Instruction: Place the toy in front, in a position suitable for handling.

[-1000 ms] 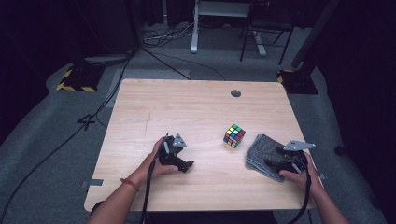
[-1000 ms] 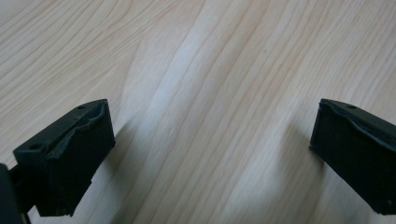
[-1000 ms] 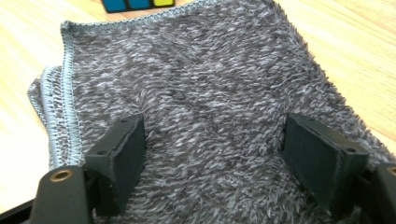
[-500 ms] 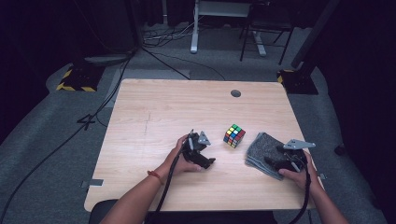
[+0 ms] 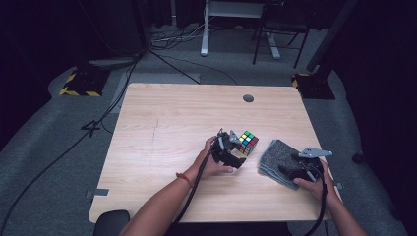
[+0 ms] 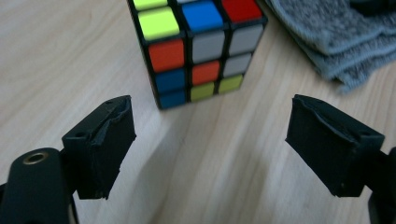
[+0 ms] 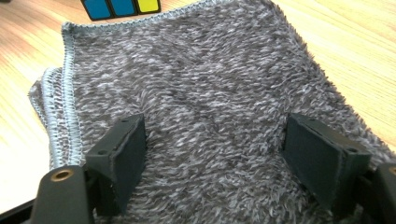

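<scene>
The left gripper (image 6: 210, 149) has its two black jaws standing apart with bare wood between them – they have just been closing from a wider spread, and nothing is caught in them. Just ahead of the pads sits the puzzle cube (image 6: 198, 46), not yet between them; its near faces show orange, blue, grey-white and yellow-green stickers in a black frame, and no writing or brand can be read on it. In the high view the same cube (image 5: 249, 142) rests on the table (image 5: 162, 128) right of centre, with the left gripper (image 5: 235, 153) just beside it on its near left side and the left hand (image 5: 212, 161) wrapped around the gripper body. The right gripper (image 7: 212, 163) is spread wide too, its pads poised low over a folded grey towel (image 7: 210, 84) without pinching it – whether they touch the pile I cannot tell. That towel (image 5: 276, 156) lies just to the right of the cube, near the table's right edge, and the right hand (image 5: 312, 179) sits at its near corner. A round cable hole (image 5: 248, 98) marks the far part of the tabletop. Beyond the table, cables (image 5: 167, 46) trail over the grey floor, and a yellow-and-black striped base (image 5: 78, 86) stands at the far left.
</scene>
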`<state>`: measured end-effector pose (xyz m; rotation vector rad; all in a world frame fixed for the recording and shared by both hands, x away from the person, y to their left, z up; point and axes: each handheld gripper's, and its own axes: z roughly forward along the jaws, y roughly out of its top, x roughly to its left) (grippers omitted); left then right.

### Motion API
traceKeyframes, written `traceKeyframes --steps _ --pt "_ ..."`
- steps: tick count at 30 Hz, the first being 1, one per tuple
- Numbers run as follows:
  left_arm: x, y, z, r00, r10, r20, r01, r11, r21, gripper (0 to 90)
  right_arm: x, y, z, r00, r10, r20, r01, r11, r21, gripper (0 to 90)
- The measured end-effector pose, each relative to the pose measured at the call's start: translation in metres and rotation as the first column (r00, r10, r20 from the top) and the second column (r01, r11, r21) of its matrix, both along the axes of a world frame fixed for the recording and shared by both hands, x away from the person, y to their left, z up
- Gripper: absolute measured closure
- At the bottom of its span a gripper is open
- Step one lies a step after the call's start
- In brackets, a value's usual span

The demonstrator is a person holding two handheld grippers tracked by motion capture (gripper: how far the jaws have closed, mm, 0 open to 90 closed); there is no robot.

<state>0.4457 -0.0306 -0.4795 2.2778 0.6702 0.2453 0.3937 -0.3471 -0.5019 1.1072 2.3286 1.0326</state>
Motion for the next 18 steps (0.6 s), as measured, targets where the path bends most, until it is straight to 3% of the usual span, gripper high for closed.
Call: traceKeyframes --steps 2,5,9,11,13,14,16,17,18 --pt "0.005 -0.005 0.003 0.9999 0.016 0.004 -0.016 0.9992 -0.036 15.7 0.000 0.000 0.000 1.0000 -0.001 0.001 0.001 1.000 0.000 22.2" --pt "0.009 -0.015 0.004 0.9998 0.015 0.011 -0.015 0.9987 -0.048 15.7 0.000 0.000 0.000 1.0000 -0.001 0.000 0.001 1.000 0.000 22.2" --pt "0.016 -0.031 0.002 0.9991 0.026 0.033 -0.025 0.9993 -0.026 15.4 0.000 0.000 0.000 1.0000 0.000 0.002 0.000 1.000 0.000 22.2" --pt "0.020 -0.038 0.000 0.9990 0.032 0.030 -0.031 0.9990 -0.033 15.8 0.000 0.000 0.000 1.0000 -0.001 0.002 0.001 1.000 0.000 22.2" --pt "0.023 -0.040 -0.002 0.9983 0.026 0.052 -0.023 0.9984 -0.052 15.7 0.000 0.000 0.000 1.0000 -0.001 0.002 0.001 1.000 -0.001 22.2" --pt "0.024 -0.041 -0.003 0.9987 0.030 0.040 -0.027 0.9973 -0.068 16.9 0.000 0.000 0.000 1.0000 -0.002 0.003 0.002 1.000 -0.001 22.2" --pt "0.027 -0.042 -0.005 0.9985 0.023 0.050 -0.021 0.9985 -0.052 19.6 0.000 0.000 0.000 1.0000 -0.001 0.003 0.001 1.000 -0.001 22.2" --pt "0.027 -0.041 -0.006 0.9986 0.015 0.052 -0.013 0.9988 -0.047 30.9 0.000 0.000 0.000 1.0000 -0.001 0.002 0.001 1.000 0.000 22.2" --pt "0.028 -0.040 -0.006 0.9989 0.007 0.047 -0.005 0.9985 -0.054 30.9 0.000 0.000 0.000 1.0000 -0.001 0.003 0.001 1.000 -0.001 22.2"
